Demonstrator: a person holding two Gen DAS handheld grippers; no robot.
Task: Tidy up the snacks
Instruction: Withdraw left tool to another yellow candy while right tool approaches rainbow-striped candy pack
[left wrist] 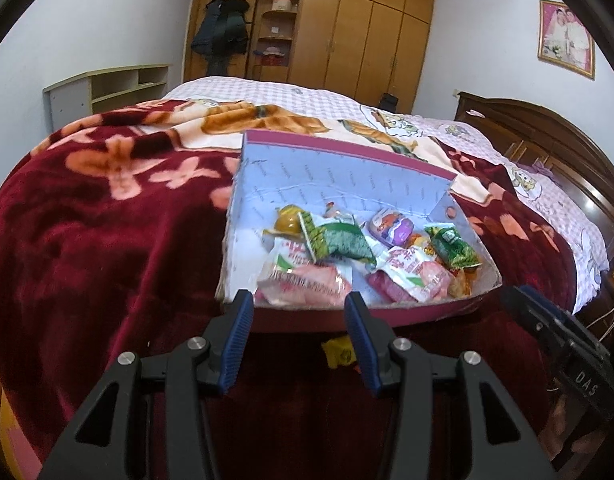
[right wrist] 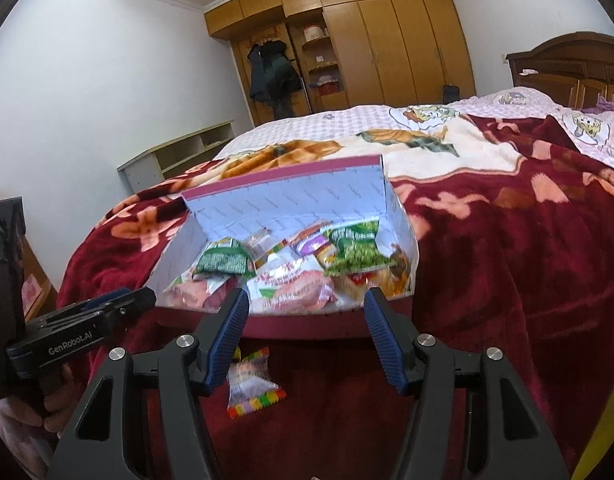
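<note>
A maroon box (left wrist: 347, 152) lined in pale blue lies open on a dark red blanket (left wrist: 107, 220). It holds several snacks: green packets (left wrist: 341, 242), pink-and-white packets (left wrist: 303, 280) and a yellow jelly cup (left wrist: 289, 222). My left gripper (left wrist: 299, 308) hovers at the box's near rim, open, with nothing between its blue pads. In the right wrist view the same box (right wrist: 287, 172) is ahead, and my right gripper (right wrist: 306, 300) is open and empty at its near rim. A clear candy packet with coloured ends (right wrist: 251, 384) lies on the blanket in front of the box. It shows as a yellow scrap (left wrist: 339, 354) in the left wrist view.
The blanket covers a bed with a pink checked sheet (left wrist: 291, 92) and a dark wooden headboard (left wrist: 547, 132). A wooden wardrobe (left wrist: 359, 32) and a low open shelf unit (left wrist: 107, 88) stand beyond. A hand (right wrist: 27, 412) holds the left gripper's body (right wrist: 71, 340).
</note>
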